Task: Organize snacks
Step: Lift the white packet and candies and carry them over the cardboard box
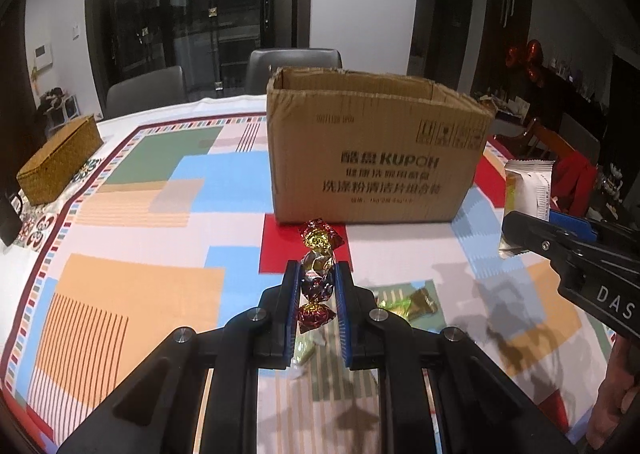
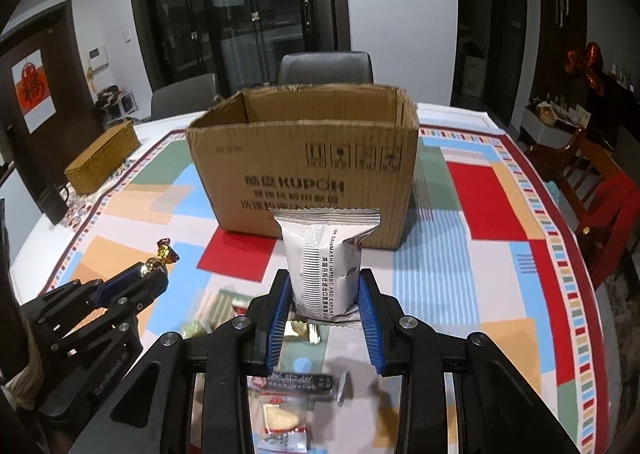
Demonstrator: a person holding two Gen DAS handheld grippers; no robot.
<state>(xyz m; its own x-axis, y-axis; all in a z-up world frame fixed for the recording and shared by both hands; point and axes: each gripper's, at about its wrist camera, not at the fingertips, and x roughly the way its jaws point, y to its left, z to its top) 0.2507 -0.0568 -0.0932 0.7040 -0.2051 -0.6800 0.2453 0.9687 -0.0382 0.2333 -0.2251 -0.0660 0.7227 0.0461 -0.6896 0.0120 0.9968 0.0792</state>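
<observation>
We see two grippers, and each one holds one snack up off the table. The left gripper (image 1: 316, 286) has its blue pads (image 1: 291, 294) pinched on one foil candy (image 1: 318, 274). The candy is red and gold, with a twisted end sticking out above the pads and another below them. The right gripper (image 2: 324, 302) has its pads squeezed on one silver snack packet (image 2: 326, 258). The packet stands up tall between them, and its zigzag top edge is in front of the box.

There is one cardboard box (image 2: 304, 161). It sits on the table with its top open, just behind both grippers. From here we cannot see anything inside it.

The table has one colourful tablecloth (image 1: 132, 221) with blocks of red, blue, green and orange. More snacks lie on it under the grippers. We count one gold wrapper (image 1: 420, 300) in the left view. In the right view we count one clear packet with a pale biscuit (image 2: 280, 420) and a dark packet (image 2: 296, 382) beside it. Some other small wrappers there are too blurry to count.

One woven basket box (image 1: 60, 159) sits far off on the left side of the table. Two grey chairs (image 2: 326, 67) stand behind the table.
</observation>
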